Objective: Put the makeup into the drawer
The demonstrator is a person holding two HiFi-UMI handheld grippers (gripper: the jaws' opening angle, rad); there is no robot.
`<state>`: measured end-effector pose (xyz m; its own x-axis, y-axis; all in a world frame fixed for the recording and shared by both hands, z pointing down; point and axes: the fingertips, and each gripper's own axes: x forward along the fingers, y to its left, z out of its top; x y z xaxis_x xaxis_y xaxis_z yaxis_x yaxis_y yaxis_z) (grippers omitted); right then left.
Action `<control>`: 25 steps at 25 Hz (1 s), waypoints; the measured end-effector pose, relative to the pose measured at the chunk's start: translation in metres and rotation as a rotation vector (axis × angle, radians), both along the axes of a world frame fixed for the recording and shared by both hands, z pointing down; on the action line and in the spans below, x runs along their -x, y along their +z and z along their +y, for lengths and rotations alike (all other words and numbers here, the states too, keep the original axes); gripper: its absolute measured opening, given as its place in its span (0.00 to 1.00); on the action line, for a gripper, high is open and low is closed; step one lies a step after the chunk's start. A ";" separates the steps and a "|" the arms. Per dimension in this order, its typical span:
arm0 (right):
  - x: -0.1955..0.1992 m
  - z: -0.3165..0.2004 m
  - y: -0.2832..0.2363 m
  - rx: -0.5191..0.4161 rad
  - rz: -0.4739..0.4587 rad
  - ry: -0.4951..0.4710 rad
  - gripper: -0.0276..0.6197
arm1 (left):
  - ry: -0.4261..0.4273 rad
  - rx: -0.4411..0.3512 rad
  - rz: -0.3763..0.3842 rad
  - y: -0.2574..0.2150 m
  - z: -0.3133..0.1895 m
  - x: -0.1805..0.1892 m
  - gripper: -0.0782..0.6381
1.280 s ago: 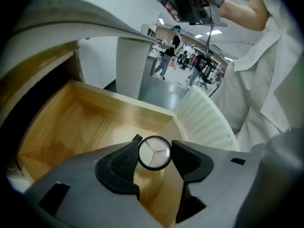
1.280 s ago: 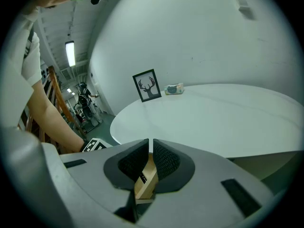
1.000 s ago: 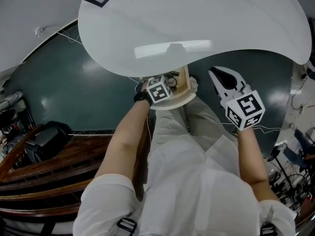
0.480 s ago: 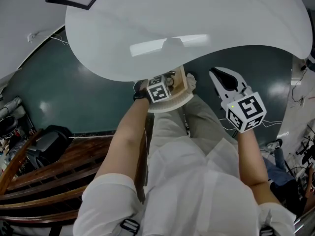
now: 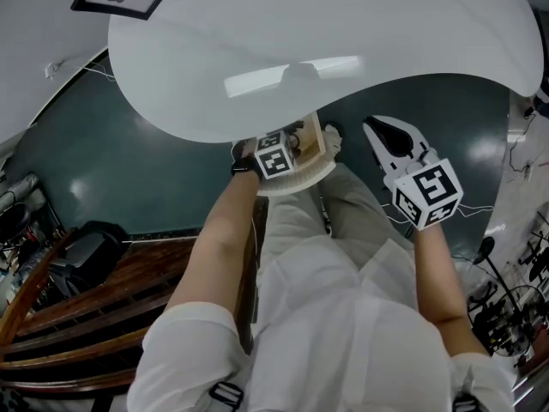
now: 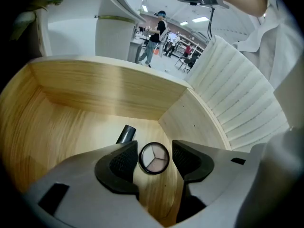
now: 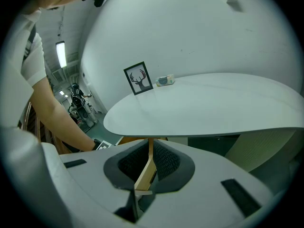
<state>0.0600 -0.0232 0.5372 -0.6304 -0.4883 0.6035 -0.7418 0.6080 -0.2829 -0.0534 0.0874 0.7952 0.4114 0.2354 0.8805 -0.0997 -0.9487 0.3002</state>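
Left claw (image 6: 153, 150) in drawer (image 6: 95, 96), spread around compact (image 6: 154, 157) | right claw (image 7: 150, 156) hovering aside

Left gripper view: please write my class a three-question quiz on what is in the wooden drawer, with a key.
1. True or false: the left gripper's jaws stand apart.
2. Which object lies on the floor of the pale wooden drawer, beyond the round makeup compact? A) a dark grey tube B) a red brush C) a white bottle
3. Fill in: the compact's face is split into ___ shade sections.

Key: 1 true; 2 A; 3 three.
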 end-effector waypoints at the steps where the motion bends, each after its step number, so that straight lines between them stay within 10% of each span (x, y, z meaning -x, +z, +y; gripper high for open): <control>1: 0.000 0.000 0.000 0.001 0.000 0.000 0.06 | -0.001 0.000 -0.001 -0.001 0.000 0.000 0.43; 25: 0.024 -0.003 -0.049 -0.039 -0.017 -0.091 0.06 | -0.169 -0.171 0.166 -0.145 -0.015 -0.004 0.35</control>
